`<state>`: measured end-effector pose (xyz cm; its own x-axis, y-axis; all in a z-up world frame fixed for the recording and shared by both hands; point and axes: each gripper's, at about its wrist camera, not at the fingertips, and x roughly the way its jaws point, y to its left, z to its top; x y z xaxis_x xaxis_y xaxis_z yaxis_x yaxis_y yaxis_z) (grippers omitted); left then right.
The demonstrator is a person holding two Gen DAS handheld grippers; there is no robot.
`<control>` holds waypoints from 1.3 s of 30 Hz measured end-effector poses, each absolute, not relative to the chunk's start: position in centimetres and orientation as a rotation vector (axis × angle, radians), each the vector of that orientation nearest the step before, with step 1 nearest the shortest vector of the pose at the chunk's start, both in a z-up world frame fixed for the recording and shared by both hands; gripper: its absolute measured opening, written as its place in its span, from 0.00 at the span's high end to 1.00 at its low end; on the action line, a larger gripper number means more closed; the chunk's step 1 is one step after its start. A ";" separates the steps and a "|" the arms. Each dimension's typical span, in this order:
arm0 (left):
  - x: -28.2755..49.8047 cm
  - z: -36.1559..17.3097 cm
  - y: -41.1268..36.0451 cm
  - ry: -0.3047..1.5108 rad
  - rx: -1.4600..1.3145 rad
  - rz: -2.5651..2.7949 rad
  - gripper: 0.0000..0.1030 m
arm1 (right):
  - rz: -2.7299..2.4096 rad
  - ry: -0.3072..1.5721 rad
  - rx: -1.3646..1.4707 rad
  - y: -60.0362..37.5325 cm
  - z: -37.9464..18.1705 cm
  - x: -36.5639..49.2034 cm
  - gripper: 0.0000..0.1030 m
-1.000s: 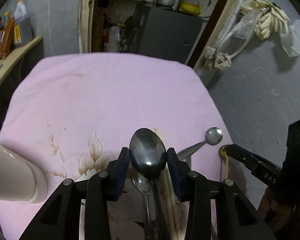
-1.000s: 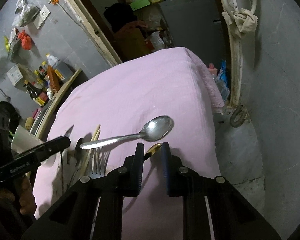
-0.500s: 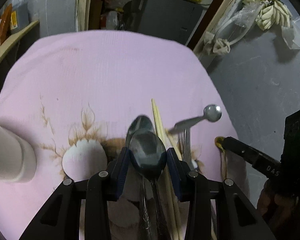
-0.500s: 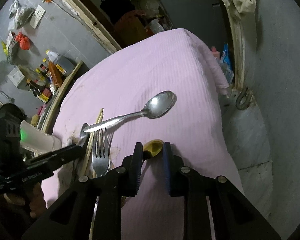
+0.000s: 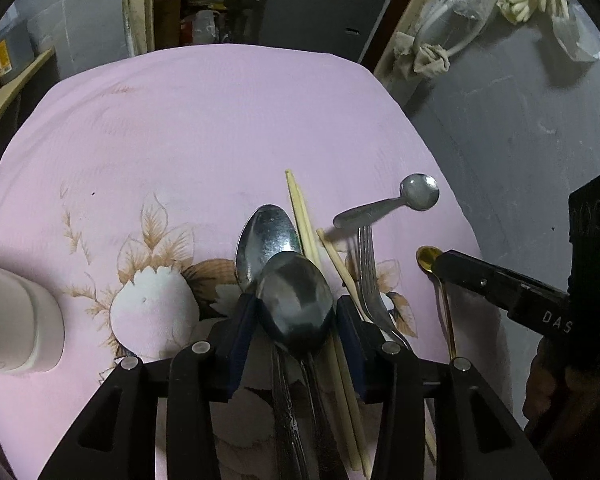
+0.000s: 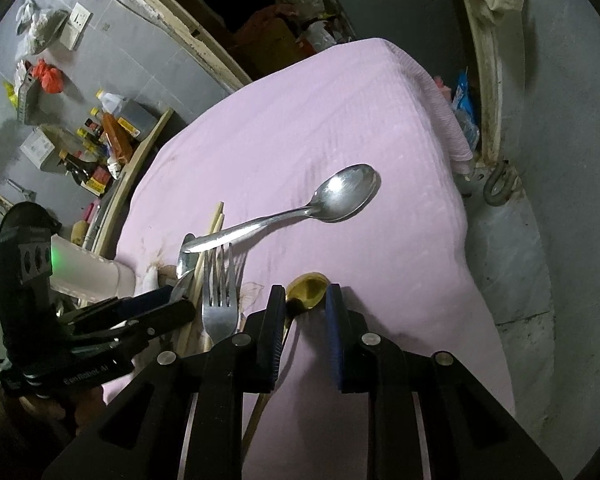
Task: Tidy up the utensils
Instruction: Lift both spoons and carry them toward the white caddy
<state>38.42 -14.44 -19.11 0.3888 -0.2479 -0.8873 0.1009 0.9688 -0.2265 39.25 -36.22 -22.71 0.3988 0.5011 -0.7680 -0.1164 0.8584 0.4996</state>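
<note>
Utensils lie gathered on a bench under a pink cloth (image 5: 220, 120) printed with brown leaves. The left hand-held gripper (image 5: 296, 308) points steeply down and has the bowl of a big spoon (image 5: 296, 300) between its blue pads, which sit against the bowl's two edges. Its jaws have just been opening a little, with the spoon between them. The spoon's handle runs back under the gripper body.

Seen from the left wrist, a second spoon (image 5: 266, 240) lies flat on the cloth at 11 o'clock from the big spoon, partly beneath its bowl. Two pale chopsticks (image 5: 300, 208) lie at 1 o'clock, just beside both spoons. A fork (image 5: 366, 264) lies at 3 o'clock beside the chopsticks, tines pointing away. A small spoon (image 5: 418, 198) sits at 2 o'clock, its handle crossing over the fork's tines. A white cup (image 5: 20, 320) lies on its side at 9 o'clock, well apart.

At the cloth's right edge the right hand-held gripper (image 6: 305, 300) stands with its jaws narrow on either side of a gold spoon (image 6: 306, 292), whose bowl shows at the fingertips and whose thin handle lies back along the cloth. Whether the pads pinch it cannot be told.
</note>
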 end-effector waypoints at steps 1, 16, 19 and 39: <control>38.4 -19.1 -14.6 1.151 -0.131 -0.224 0.62 | 0.405 1.101 0.398 -36.2 -22.7 39.3 0.82; 35.7 -17.5 -12.8 1.043 -0.225 -0.220 0.66 | 0.424 1.107 0.481 -34.1 -22.2 36.7 0.98; 34.8 -16.9 -12.4 1.010 -0.219 -0.224 0.66 | 0.406 1.109 0.476 -34.2 -22.0 36.0 0.98; 28.2 -6.3 -5.8 0.642 -0.195 -0.229 0.66 | 0.394 0.606 0.487 -30.7 -9.5 30.0 0.98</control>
<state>28.20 -5.84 -6.29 0.7772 -0.2705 -0.5682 0.1503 0.9566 -0.2498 30.00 -30.72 -9.54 0.7550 0.4846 -0.4418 -0.2078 0.8158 0.5397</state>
